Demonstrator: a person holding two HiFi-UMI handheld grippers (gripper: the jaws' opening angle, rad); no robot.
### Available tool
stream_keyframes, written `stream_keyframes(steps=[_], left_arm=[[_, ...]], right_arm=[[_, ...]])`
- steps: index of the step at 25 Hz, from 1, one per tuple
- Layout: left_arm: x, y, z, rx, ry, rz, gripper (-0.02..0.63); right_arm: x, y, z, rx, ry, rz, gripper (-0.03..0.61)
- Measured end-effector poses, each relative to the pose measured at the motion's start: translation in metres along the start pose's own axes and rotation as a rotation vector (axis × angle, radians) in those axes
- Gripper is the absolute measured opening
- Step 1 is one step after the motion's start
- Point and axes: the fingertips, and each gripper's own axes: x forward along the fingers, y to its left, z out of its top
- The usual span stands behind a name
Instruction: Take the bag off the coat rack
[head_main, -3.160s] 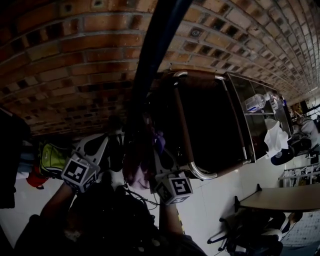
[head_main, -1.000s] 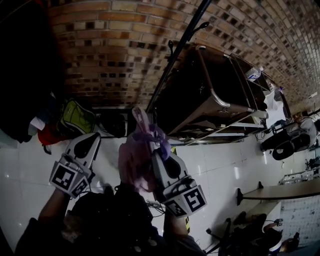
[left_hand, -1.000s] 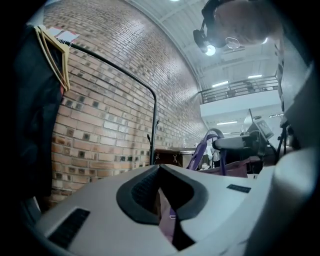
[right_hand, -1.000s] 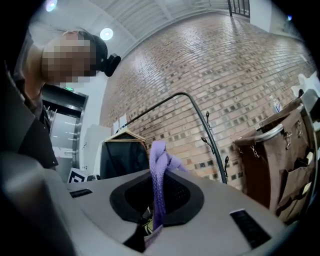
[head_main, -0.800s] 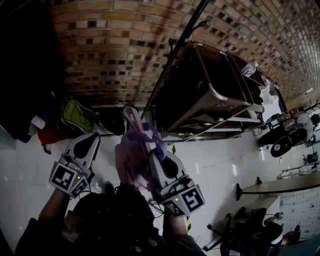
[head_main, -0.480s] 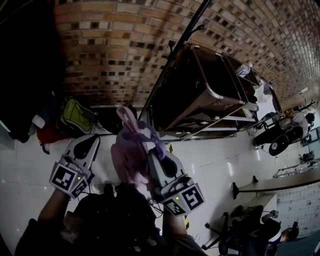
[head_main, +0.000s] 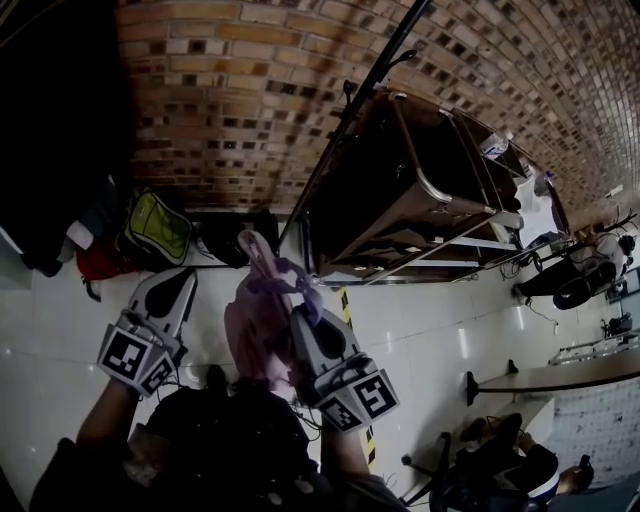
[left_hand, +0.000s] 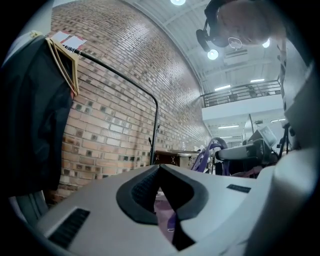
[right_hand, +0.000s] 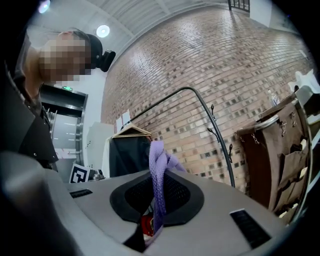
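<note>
A pink bag (head_main: 252, 335) hangs by its purple strap (head_main: 287, 279), apart from the black coat rack pole (head_main: 345, 130) that stands against the brick wall. My right gripper (head_main: 298, 305) is shut on that strap. In the right gripper view the strap (right_hand: 158, 155) sticks up out of the closed jaws, with the coat rack (right_hand: 220, 135) beyond. My left gripper (head_main: 178, 283) is a little left of the bag. Its fingertips meet with nothing clamped between them. In the left gripper view, its tips (left_hand: 159, 167) are closed and the strap (left_hand: 204, 156) hangs off to the right.
A brown cabinet on a metal frame (head_main: 400, 190) stands right of the coat rack. A green backpack (head_main: 158, 228) lies by the wall at left. A dark coat on hangers (left_hand: 35, 110) hangs on a rail. A table (head_main: 560, 375) and chairs are at the lower right.
Earlier the bag and both grippers were up against the coat rack's pole; now they are away from it. Over the last second the right gripper and the bag shifted slightly left.
</note>
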Motion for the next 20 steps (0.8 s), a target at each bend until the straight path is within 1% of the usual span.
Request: stream_keyframes(steps=[6, 10, 14, 20], left_arm=[[0.01, -0.02, -0.008, -0.003, 0.005, 0.017, 0.02], [0.021, -0.046, -0.012, 0.003, 0.017, 0.027, 0.02], [0.032, -0.069, -0.012, 0.009, 0.011, 0.029, 0.02], [0.033, -0.07, -0.008, 0.0, 0.006, 0.018, 0.02]], right_arm=[[-0.015, -0.014, -0.012, 0.038, 0.023, 0.009, 0.035], [-0.035, -0.033, -0.011, 0.049, 0.028, 0.012, 0.035], [-0.054, -0.049, -0.008, 0.051, 0.035, 0.01, 0.035], [-0.055, -0.05, -0.008, 0.046, 0.047, -0.01, 0.035]])
